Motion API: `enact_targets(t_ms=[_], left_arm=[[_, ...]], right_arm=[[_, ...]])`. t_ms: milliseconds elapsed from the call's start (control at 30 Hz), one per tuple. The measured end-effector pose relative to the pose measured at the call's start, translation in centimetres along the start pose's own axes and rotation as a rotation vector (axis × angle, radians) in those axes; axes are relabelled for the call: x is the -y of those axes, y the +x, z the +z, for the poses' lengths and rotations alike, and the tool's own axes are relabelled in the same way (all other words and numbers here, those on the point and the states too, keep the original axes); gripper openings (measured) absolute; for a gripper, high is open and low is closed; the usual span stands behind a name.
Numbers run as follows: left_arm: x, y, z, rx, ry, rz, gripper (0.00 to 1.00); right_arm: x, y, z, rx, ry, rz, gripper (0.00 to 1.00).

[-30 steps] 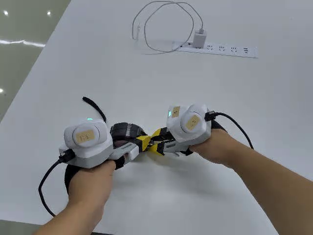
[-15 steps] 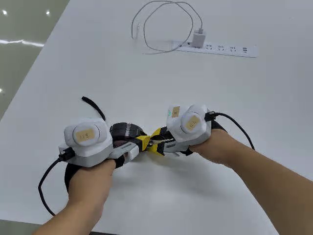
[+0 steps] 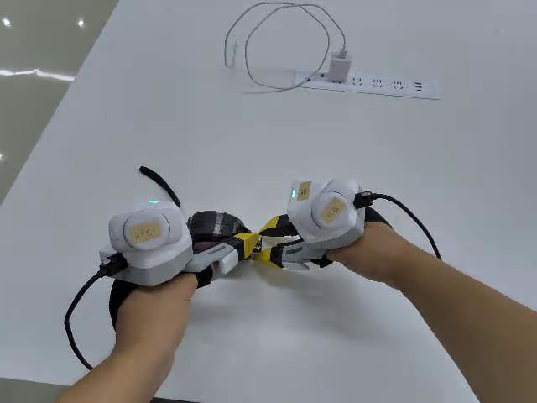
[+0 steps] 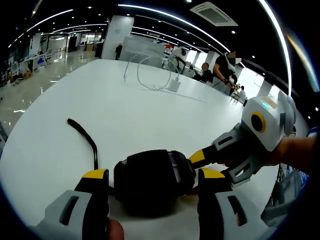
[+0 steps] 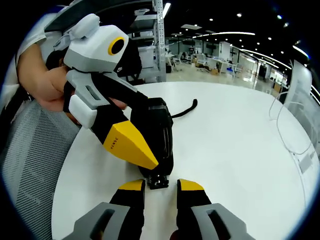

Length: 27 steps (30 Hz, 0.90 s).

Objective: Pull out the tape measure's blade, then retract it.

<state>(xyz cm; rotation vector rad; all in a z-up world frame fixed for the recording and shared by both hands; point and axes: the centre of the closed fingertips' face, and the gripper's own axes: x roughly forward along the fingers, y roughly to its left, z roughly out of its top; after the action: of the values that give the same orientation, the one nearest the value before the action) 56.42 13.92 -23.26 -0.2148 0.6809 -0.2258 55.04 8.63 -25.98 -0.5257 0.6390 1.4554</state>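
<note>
The tape measure (image 3: 216,227) is a black, rounded case low over the white desk (image 3: 252,134), clamped between the left gripper's (image 4: 153,176) jaws. Its black strap (image 3: 159,183) trails toward 10 o'clock. The blade tip (image 5: 158,181) sits at the case mouth.

Our left tongs (image 4: 155,176) clamp the tape measure (image 4: 150,187); our right tongs (image 5: 161,186), tips narrowly apart, face them.
</note>
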Motion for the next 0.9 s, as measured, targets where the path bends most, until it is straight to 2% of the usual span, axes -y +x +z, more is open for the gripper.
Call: enact_targets(t_ms=[267, 667, 900], left_arm=[[-0.09, -0.02, 0.09, -0.003, 0.013, -0.003, 0.74], [0.23, -0.06, 0.55, 0.011, 0.035, -0.027, 0.73], [0.23, -0.08, 0.59, 0.011, 0.049, -0.032, 0.74]], right_arm=[[0.32, -0.15, -0.14, -0.006, 0.013, -0.02, 0.29], [0.48, -0.48, -0.16, -0.005, 0.028, -0.039, 0.38], [0.39, -1.02, -0.33, 0.0, 0.045, -0.043, 0.4]])
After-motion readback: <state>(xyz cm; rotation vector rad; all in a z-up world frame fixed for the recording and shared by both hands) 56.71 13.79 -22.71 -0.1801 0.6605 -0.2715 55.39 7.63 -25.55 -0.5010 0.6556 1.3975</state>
